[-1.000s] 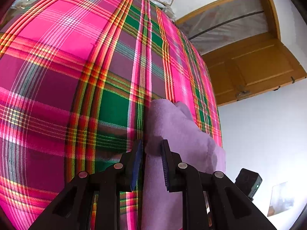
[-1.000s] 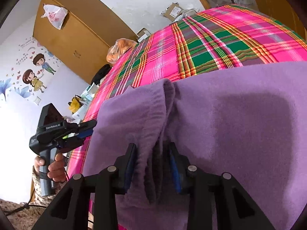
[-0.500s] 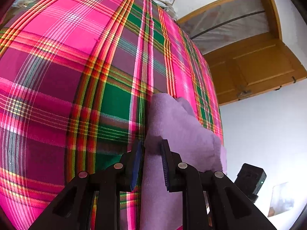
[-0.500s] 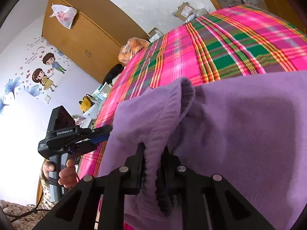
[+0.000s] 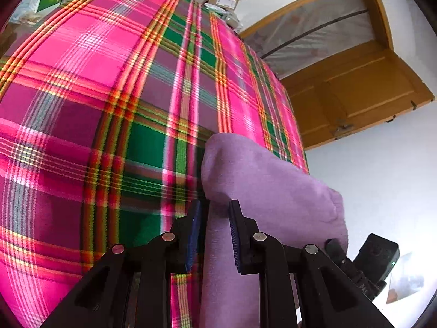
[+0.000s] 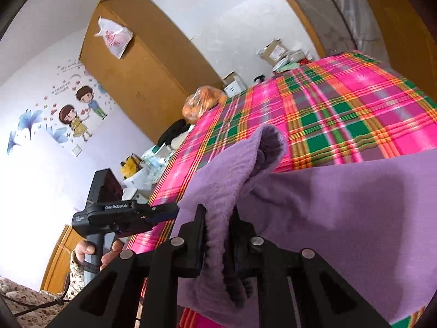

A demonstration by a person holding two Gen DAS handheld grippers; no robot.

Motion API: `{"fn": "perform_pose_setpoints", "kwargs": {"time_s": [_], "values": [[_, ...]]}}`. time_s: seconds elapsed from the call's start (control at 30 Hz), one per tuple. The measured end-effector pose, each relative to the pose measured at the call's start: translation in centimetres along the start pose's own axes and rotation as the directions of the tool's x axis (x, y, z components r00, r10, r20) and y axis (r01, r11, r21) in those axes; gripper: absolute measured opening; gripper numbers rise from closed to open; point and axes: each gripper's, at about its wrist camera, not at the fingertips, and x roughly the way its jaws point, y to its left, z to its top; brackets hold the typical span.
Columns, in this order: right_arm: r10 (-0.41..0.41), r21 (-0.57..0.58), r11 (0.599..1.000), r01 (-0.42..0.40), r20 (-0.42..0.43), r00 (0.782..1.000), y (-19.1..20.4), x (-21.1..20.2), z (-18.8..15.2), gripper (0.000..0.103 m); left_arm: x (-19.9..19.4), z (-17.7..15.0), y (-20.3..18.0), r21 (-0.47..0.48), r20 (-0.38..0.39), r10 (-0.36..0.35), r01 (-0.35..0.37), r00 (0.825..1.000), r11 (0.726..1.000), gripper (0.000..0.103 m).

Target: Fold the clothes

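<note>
right gripper (image 6: 217, 235) pinching a bunched ribbed edge of the purple garment (image 6: 341, 218), pads pressed on the fabric. left gripper (image 5: 213, 232) pinching another edge, cloth between its pads. garment lifted off the plaid bed (image 5: 109, 95), rest draped on it. risk: thick bunch slips from the right pinch, or uneven pull skews the fold.

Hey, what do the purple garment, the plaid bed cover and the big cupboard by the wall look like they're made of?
Purple garment: probably fleece or a soft knit; matte, fuzzy nap, ribbed at the pinched edge.
Plaid bed cover: thin woven cloth, likely cotton or a blend; the stripes run through the weave, with a slight sheen.
Cupboard: wood or wood-look laminate; flat, smooth brown panels, so I can't tell which.
</note>
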Motion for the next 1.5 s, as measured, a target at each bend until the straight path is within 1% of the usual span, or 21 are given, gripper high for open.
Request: {"fn": "perform_pose_setpoints", "kwargs": {"time_s": [0.1, 0.2, 0.3, 0.43, 0.5, 0.67, 0.8, 0.87, 0.93, 1.0, 1.07, 1.13, 1.2, 1.23, 1.27, 1.33, 1.43, 1.5], "values": [[-0.041, 0.029, 0.999, 0.041, -0.016, 0.999, -1.4, 0.2, -0.4, 0.016, 0.5, 0.1, -0.3, 0.008, -0.014, -0.002, 0.002, 1.0, 1.0, 0.021], [-0.103, 0.073, 0.992, 0.106, -0.041, 0.994, -3.4, 0.9, -1.3, 0.016, 1.2, 0.1, -0.8, 0.014, -0.033, -0.004, 0.004, 0.999, 1.0, 0.021], [-0.133, 0.102, 0.985, 0.138, -0.053, 0.99, -4.8, 1.3, -2.1, 0.016, 1.8, -0.2, -1.0, 0.019, -0.048, 0.001, 0.0, 0.999, 1.0, 0.021], [-0.192, 0.054, 0.979, 0.195, -0.065, 0.979, -5.1, 1.6, -2.6, 0.019, 2.5, -0.3, -1.0, 0.021, -0.067, 0.009, -0.007, 0.998, 1.0, 0.021], [-0.23, 0.041, 0.971, 0.234, -0.07, 0.971, -5.1, 1.6, -2.7, 0.024, 2.7, -0.3, -1.1, 0.02, -0.072, 0.008, -0.007, 0.997, 1.0, 0.021], [-0.322, -0.005, 0.947, 0.322, -0.014, 0.947, -4.7, 0.1, -1.9, 0.03, 3.3, -0.5, -1.1, 0.02, -0.091, -0.001, 0.003, 0.996, 1.0, 0.02], [-0.346, -0.089, 0.934, 0.346, 0.025, 0.938, -2.9, 0.0, 0.0, 0.032, 3.4, -0.8, -0.9, 0.028, -0.1, 0.002, 0.001, 0.995, 1.0, 0.02], [-0.332, -0.151, 0.931, 0.332, 0.026, 0.943, -1.7, 0.8, 1.3, 0.032, 3.4, -0.9, -0.9, 0.023, -0.105, -0.003, 0.005, 0.994, 1.0, 0.02], [-0.283, -0.217, 0.936, 0.278, 0.008, 0.959, -0.3, 2.4, 2.6, 0.032, 3.4, -1.2, -1.0, 0.026, -0.112, -0.014, 0.017, 0.994, 1.0, 0.02], [-0.249, -0.267, 0.936, 0.227, -0.051, 0.967, 0.6, 4.6, 3.4, 0.032, 3.4, -1.6, -1.1, 0.03, -0.115, -0.017, 0.02, 0.993, 0.999, 0.02], [-0.238, -0.325, 0.926, 0.191, -0.113, 0.965, 1.7, 6.9, 3.9, 0.032, 3.4, -2.1, -0.9, 0.02, -0.128, -0.025, 0.028, 0.991, 0.999, 0.02], [-0.229, -0.374, 0.915, 0.151, -0.176, 0.957, 2.4, 9.5, 4.5, 0.032, 3.5, -2.4, -0.6, 0.008, -0.137, -0.036, 0.038, 0.99, 0.999, 0.02], [-0.199, -0.385, 0.918, 0.097, -0.234, 0.952, 2.8, 11.3, 4.8, 0.032, 3.5, -2.6, -0.3, -0.001, -0.144, -0.047, 0.048, 0.988, 0.999, 0.02], [-0.189, -0.387, 0.919, 0.077, -0.262, 0.946, 3.0, 12.2, 5.1, 0.032, 3.5, -2.8, -0.2, -0.003, -0.149, -0.051, 0.051, 0.987, 0.999, 0.023], [-0.183, -0.396, 0.916, 0.06, -0.28, 0.942, 3.2, 12.9, 5.2, 0.032, 3.5, -2.9, -0.2, -0.009, -0.157, -0.056, 0.055, 0.986, 0.998, 0.025], [-0.18, -0.409, 0.912, 0.035, -0.322, 0.929, 3.5, 14.1, 5.2, 0.032, 3.6, -3.3, 0.0, -0.014, -0.17, -0.065, 0.063, 0.983, 0.998, 0.025], [-0.173, -0.419, 0.908, -0.002, -0.38, 0.909, 3.7, 15.6, 5.0, 0.032, 3.7, -3.7, -0.1, 0.003, -0.169, -0.069, 0.07, 0.983, 0.998, 0.025], [-0.163, -0.408, 0.913, -0.015, -0.399, 0.902, 3.5, 16.0, 5.0, 0.031, 3.7, -3.8, -0.1, 0.011, -0.172, -0.081, 0.084, 0.982, 0.996, 0.025]]}}
